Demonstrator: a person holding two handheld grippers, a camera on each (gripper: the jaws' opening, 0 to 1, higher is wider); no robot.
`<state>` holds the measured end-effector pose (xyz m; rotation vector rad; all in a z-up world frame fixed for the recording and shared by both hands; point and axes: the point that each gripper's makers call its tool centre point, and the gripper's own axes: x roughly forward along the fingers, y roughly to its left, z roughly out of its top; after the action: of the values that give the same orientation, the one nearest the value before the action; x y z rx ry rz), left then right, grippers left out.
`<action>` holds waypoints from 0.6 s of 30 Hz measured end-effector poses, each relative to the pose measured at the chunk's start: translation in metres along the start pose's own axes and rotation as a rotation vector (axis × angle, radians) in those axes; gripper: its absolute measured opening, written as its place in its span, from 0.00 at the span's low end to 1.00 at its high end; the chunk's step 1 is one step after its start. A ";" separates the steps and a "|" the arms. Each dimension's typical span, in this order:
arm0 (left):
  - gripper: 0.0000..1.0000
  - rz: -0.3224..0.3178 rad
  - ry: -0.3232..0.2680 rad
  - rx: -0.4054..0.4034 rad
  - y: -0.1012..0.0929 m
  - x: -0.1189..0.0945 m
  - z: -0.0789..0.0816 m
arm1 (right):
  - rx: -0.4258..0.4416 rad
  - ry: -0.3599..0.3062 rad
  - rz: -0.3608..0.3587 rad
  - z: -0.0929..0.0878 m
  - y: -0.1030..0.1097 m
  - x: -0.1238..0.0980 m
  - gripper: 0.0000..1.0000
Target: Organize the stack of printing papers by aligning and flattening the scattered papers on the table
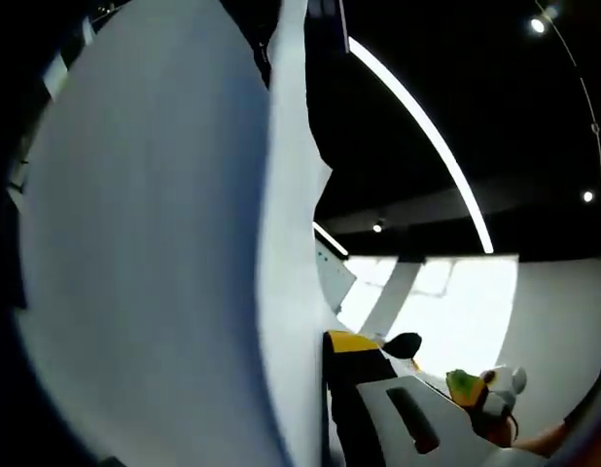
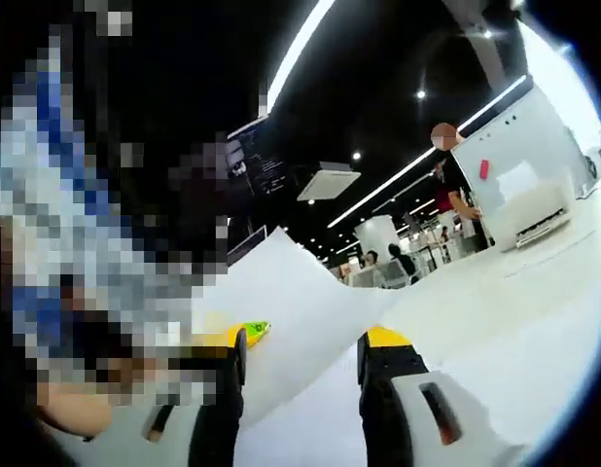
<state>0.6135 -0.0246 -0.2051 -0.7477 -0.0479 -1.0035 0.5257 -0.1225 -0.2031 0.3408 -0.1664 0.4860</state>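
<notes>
A stack of white printing papers (image 1: 155,243) stands upright close to the left gripper view's camera, its faces curving off to the left and its edge (image 1: 293,292) running down to my left gripper (image 1: 320,342). That gripper's black, yellow-tipped right jaw presses against the sheets, and the paper hides the left jaw. In the right gripper view a white sheet (image 2: 291,292) rises from between the jaws of my right gripper (image 2: 302,341), seen face-on. Its jaws stand apart, with the sheet lying beyond them. Low right in the left gripper view shows a green and white gripper part (image 1: 480,389).
The white table (image 2: 534,321) stretches to the right. A white cabinet (image 2: 529,175) stands at its far end, with people (image 2: 451,195) near it. A yellow-green piece (image 2: 250,333) lies beside the left jaw. Overhead is a black ceiling with strip lights (image 1: 427,126).
</notes>
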 end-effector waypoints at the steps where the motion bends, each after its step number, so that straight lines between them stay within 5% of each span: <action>1: 0.06 0.000 0.001 -0.001 0.000 0.000 0.000 | -0.001 0.002 -0.013 0.001 -0.004 -0.002 0.47; 10: 0.06 0.001 0.008 0.005 0.000 0.001 -0.002 | -0.059 -0.013 -0.179 0.013 -0.044 -0.023 0.68; 18: 0.06 0.000 0.014 0.005 0.000 0.001 -0.002 | -0.177 0.099 -0.265 0.008 -0.079 -0.041 0.79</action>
<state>0.6138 -0.0266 -0.2065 -0.7362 -0.0385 -1.0085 0.5275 -0.2081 -0.2274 0.1611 -0.0658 0.2234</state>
